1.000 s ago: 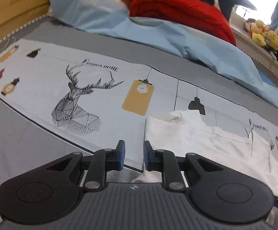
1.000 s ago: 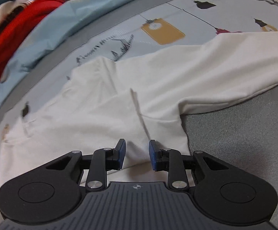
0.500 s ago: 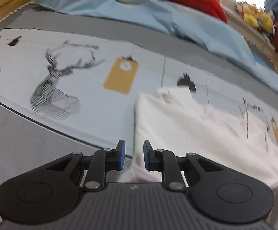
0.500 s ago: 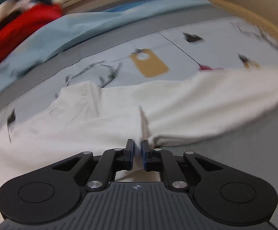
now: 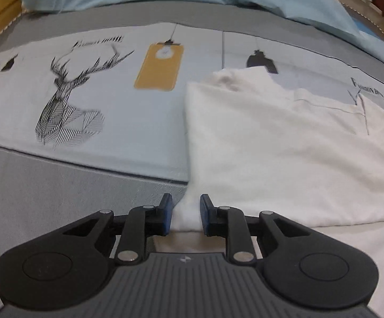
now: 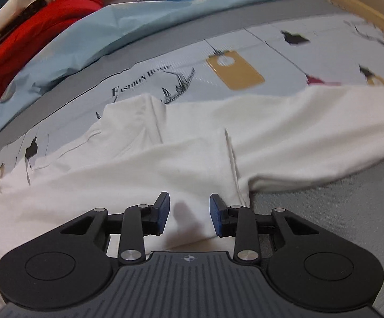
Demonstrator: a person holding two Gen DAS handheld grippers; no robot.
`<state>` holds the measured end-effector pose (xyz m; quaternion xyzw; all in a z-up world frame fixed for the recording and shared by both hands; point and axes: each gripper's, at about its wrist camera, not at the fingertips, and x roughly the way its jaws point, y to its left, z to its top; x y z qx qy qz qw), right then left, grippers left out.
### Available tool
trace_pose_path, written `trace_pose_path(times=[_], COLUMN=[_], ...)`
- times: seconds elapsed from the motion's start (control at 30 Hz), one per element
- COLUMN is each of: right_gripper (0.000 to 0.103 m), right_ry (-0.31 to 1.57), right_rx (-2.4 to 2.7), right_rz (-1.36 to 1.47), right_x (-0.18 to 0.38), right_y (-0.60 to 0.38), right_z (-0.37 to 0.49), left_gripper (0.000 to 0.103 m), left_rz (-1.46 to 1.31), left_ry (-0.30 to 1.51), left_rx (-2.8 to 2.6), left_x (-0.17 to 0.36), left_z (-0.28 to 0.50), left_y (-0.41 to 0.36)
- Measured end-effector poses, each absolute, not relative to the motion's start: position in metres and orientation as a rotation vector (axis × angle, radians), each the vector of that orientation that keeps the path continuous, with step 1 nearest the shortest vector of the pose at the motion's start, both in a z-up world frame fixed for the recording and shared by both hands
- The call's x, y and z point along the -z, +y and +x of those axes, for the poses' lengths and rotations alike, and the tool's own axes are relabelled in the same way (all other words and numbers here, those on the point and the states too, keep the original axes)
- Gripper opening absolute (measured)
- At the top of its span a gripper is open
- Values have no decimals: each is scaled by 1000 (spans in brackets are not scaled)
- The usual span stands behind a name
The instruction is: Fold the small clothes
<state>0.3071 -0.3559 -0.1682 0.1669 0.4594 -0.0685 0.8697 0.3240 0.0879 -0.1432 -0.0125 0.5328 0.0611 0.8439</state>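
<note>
White shirt (image 5: 271,143) lies on printed bedsheet (image 5: 112,122).

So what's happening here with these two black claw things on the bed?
A person is folding a white shirt spread on a printed bedspread, one handheld gripper per hand. The left gripper has a shirt edge between its jaws; they have just opened slightly. The right gripper has just opened over the cloth and grips nothing.
</note>
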Motion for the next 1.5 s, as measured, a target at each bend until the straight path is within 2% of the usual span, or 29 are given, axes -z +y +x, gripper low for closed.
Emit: trace_pose_path(times=[0.43,0.83,1.0,1.13,1.2,1.27,1.5], right_gripper=[35,35,35,33,23,20,23], right_ry=[985,801,717,651,590,548,410], right_rx=[166,218,320,447,533,613,772], right_rz=[427,466,498,606,658,691,946], right_x=[164,115,109,119,126,135,190], right_y=[-373,-432,-489,-552,-585,-614,-697], right_z=[296,261,234,206,192,182,159], left_gripper=[25,25,34,35,35,35,35], left_rz=[-39,-73,-74,-65,-64,-60,-34], left_ry=[1135,1098,1066,1057,1059,1061,1067], left_rx=[-105,-22,6,25,31,33,38], left_x=[145,127,112,109,109,110,114], left_z=[327,321,319,318,318,318,318], left_y=[73,39,20,9,7,6,2])
